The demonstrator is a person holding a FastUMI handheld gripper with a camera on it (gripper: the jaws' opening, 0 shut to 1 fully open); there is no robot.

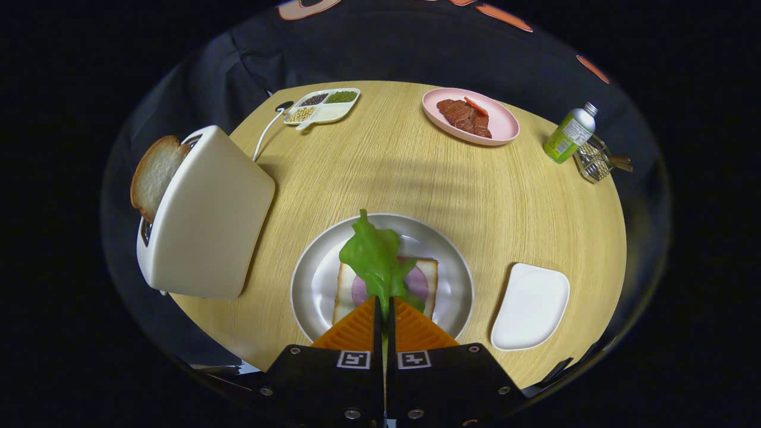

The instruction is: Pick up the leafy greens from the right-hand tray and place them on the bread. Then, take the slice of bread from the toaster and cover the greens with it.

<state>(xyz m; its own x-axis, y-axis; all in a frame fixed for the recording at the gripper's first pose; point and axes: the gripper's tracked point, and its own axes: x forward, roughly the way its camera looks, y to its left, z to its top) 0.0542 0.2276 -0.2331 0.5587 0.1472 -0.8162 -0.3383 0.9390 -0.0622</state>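
Over round table (535, 196), tongs (384, 306) pinch leafy greens (374, 258), seemingly above bread (348, 291).

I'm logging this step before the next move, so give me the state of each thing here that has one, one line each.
gripper: fingers shut on greens, over the plate.
greens: held, hanging above the bread, not yet released.
bread: flat on plate, pink slice on top, uncovered.
toaster: one slice sticking up from the slot.
white tray: nothing on it.
bottle: upright, capped.
pink plate: holds meat.
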